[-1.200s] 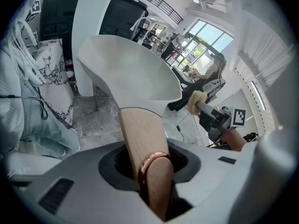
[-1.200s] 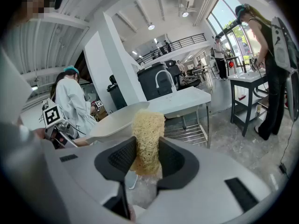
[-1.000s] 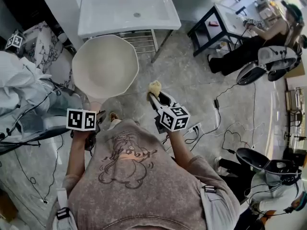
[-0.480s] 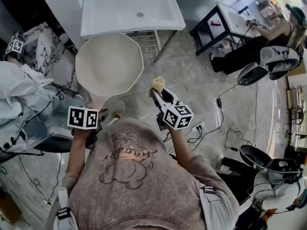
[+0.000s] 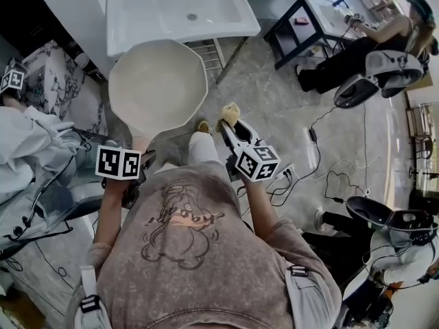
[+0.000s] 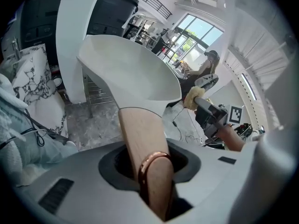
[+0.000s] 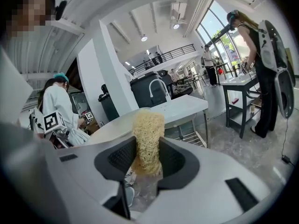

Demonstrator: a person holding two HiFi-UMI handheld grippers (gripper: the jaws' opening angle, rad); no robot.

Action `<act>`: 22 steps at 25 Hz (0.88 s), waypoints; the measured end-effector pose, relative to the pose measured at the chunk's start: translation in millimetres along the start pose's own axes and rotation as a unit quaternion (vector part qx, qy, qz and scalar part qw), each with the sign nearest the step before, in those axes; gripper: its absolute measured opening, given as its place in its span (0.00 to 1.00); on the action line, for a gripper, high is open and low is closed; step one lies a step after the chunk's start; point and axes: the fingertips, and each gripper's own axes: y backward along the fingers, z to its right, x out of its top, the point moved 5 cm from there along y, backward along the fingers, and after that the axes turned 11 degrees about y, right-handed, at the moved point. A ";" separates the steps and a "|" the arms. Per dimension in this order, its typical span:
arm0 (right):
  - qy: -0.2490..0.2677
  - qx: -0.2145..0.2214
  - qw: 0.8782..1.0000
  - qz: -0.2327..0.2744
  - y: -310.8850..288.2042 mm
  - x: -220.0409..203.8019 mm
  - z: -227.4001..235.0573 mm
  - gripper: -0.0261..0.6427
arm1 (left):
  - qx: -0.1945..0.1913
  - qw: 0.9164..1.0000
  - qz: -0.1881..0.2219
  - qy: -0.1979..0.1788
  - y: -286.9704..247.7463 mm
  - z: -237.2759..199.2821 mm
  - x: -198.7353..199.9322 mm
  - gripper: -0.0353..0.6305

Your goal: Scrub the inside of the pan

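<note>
Itemised as follows: one pan (image 5: 156, 88), one fibrous scrub pad (image 5: 229, 113), two hand-held grippers (image 5: 139, 160) (image 5: 231, 127), one white washbasin (image 5: 137, 19).

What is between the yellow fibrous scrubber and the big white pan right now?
Nothing: in the head view the yellow fibrous scrubber sits apart from the white pan, with only grey floor seen through the gap.

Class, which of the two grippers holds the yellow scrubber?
The right gripper: its jaws clamp the yellow scrubber, whereas the left gripper grips the pan's wooden handle.
</note>
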 end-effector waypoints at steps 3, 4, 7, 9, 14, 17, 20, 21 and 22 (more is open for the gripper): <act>0.000 -0.004 1.000 0.000 -14.8 4.3 5.7 0.28 | -0.006 1.000 -0.003 -0.006 -4.9 -1.4 15.3 0.26; 0.000 -0.004 1.000 0.000 -20.9 6.8 8.8 0.28 | -0.007 1.000 -0.003 -0.007 -7.2 -1.5 21.3 0.26; 0.005 0.000 1.000 0.005 -38.6 16.6 21.9 0.28 | -0.008 1.000 0.002 -0.007 -15.2 -0.1 42.3 0.26; 0.008 0.002 1.000 0.007 -50.5 22.7 33.9 0.28 | -0.010 1.000 0.005 -0.006 -21.5 1.2 59.1 0.26; 0.015 0.004 1.000 0.010 -83.4 50.3 67.8 0.28 | -0.007 1.000 0.012 -0.003 -36.7 6.7 106.1 0.26; 0.023 0.007 1.000 0.013 -103.0 67.1 83.7 0.28 | -0.012 1.000 0.014 0.000 -45.6 9.6 133.6 0.26; 0.037 0.012 0.999 0.013 -122.2 82.2 100.2 0.28 | -0.020 1.000 0.013 0.002 -56.1 12.8 162.2 0.26; 0.040 0.013 0.999 0.014 -128.9 87.1 106.5 0.28 | -0.021 1.000 0.013 0.000 -59.6 13.8 173.1 0.26; 0.042 0.013 0.999 0.015 -135.5 91.9 113.3 0.28 | -0.021 1.000 0.011 -0.002 -63.5 14.7 184.5 0.26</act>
